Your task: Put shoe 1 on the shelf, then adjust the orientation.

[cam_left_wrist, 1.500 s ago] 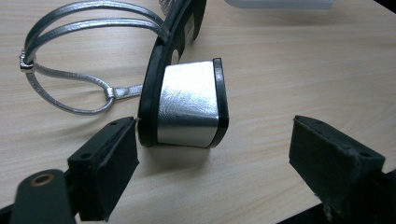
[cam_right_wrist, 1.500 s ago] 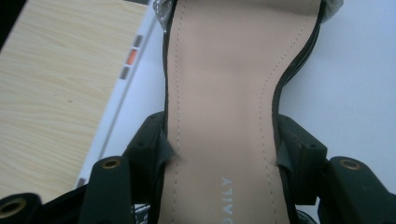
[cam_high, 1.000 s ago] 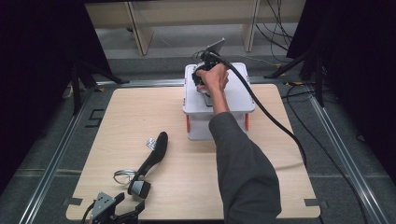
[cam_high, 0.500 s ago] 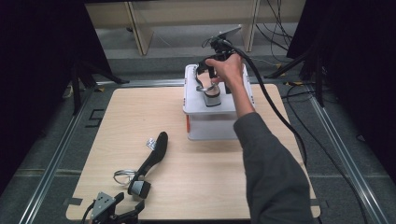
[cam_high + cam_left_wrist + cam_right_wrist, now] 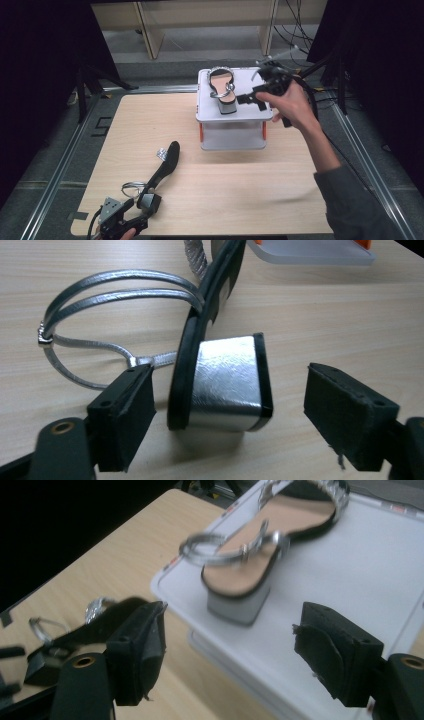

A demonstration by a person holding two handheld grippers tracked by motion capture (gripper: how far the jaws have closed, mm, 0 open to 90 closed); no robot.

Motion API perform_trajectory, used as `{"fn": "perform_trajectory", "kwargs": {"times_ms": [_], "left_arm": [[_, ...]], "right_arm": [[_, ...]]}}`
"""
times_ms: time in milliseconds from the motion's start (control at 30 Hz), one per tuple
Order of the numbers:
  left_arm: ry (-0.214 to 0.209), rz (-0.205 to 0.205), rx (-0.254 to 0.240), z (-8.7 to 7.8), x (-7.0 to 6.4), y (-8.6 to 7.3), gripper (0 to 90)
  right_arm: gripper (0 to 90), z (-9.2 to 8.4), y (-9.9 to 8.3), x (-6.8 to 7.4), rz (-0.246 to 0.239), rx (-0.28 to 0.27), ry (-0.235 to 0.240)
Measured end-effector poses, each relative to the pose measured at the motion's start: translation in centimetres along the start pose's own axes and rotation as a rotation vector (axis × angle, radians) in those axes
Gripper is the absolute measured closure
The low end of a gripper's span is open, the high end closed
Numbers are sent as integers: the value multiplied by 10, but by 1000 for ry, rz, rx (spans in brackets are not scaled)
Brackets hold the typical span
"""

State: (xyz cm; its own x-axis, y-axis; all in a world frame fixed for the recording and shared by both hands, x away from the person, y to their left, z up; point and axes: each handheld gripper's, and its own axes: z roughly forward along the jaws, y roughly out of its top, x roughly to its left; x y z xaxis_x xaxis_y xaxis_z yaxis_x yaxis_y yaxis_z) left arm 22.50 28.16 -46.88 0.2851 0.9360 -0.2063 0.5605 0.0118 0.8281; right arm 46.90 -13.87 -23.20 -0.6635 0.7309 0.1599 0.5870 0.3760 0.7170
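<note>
**Second sandal waiting at near left, first one already on the box lid**

Near left of the table (image 5: 280,200): left gripper (image 5: 131,220) sits low, jaws apart, straddling the silver block heel of the sandal on the table (image 5: 165,167). In the left gripper view the heel (image 5: 227,382) stands between the two pads, closer to the left one; contact can't be told. This sandal lies on its side, sole edge up, silver ankle strap (image 5: 115,287) looping out to the left on the wood.

Centre far: white box (image 5: 232,137) with orange latches, lid closed. The sandal on the lid (image 5: 223,90) rests upright, heel toward the near edge, toe toward the far edge.

Right: right gripper (image 5: 260,95), held by a hand (image 5: 295,107), hovers just right of the lid sandal, jaws wide apart, nothing between them. Right gripper view is blurred but shows that sandal clear of both pads.

Likely step: grab the table sandal. Best bet is to close squarely on the heel block, not the thin sole or loose strap, centre it first, keep the strap out of the pads, then lift level. Lid has free space right of the first sandal.
</note>
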Motion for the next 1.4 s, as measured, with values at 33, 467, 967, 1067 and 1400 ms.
{"fn": "perform_trajectory", "kwargs": {"times_ms": [33, 467, 967, 1067, 1400], "left_arm": [[0, 0, 0, 0, 0, 0, 213], [-18, -84, -14, 10, 14, 13, 240], [-19, -69, 22, 23, 16, 22, 256], [-43, -84, 9, 22, 14, 22, 265], [-78, -109, -11, 30, 15, 31, 379]], "right_arm": [[273, 0, 0, 0, 0, 0, 0], [243, 1, -151, -9, 18, 17, 38], [248, 56, -200, 2, -56, 141, 28], [248, 61, -205, 3, -79, 150, 30], [259, 61, -209, 8, -61, 159, 65]]}}
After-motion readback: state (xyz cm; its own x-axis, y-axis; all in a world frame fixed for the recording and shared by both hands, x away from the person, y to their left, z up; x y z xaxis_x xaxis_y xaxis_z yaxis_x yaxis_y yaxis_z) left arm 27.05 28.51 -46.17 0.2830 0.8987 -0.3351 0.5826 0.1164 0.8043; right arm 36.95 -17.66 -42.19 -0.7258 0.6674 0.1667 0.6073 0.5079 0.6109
